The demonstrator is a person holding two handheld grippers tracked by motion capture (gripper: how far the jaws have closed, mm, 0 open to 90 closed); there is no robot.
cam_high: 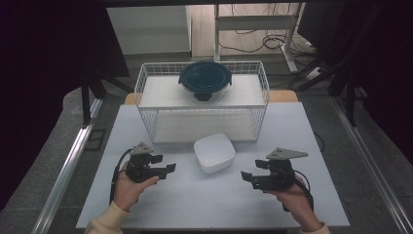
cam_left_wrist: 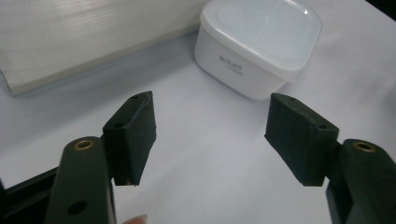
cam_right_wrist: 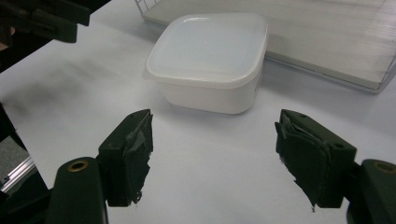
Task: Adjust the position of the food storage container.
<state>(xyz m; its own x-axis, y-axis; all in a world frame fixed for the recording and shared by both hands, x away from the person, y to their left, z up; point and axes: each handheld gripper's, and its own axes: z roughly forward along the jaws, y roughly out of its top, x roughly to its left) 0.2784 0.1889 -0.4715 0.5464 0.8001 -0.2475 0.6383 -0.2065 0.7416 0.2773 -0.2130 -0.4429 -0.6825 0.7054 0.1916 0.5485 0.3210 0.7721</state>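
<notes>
Both grippers all black. Left gripper (cam_high: 168,169): grey three-cornered plate on top, black cable looping off the back. Right gripper (cam_high: 246,176): same plate and cable. Jaw arms carry brass-ringed holes and plain screw holes. Left pads (cam_left_wrist: 135,135) clean foam; right pads (cam_right_wrist: 132,156) frayed, torn at edges. Cream sleeve cuffs.

White square lidded container (cam_high: 214,152): upright on table, just before wire basket.
</notes>
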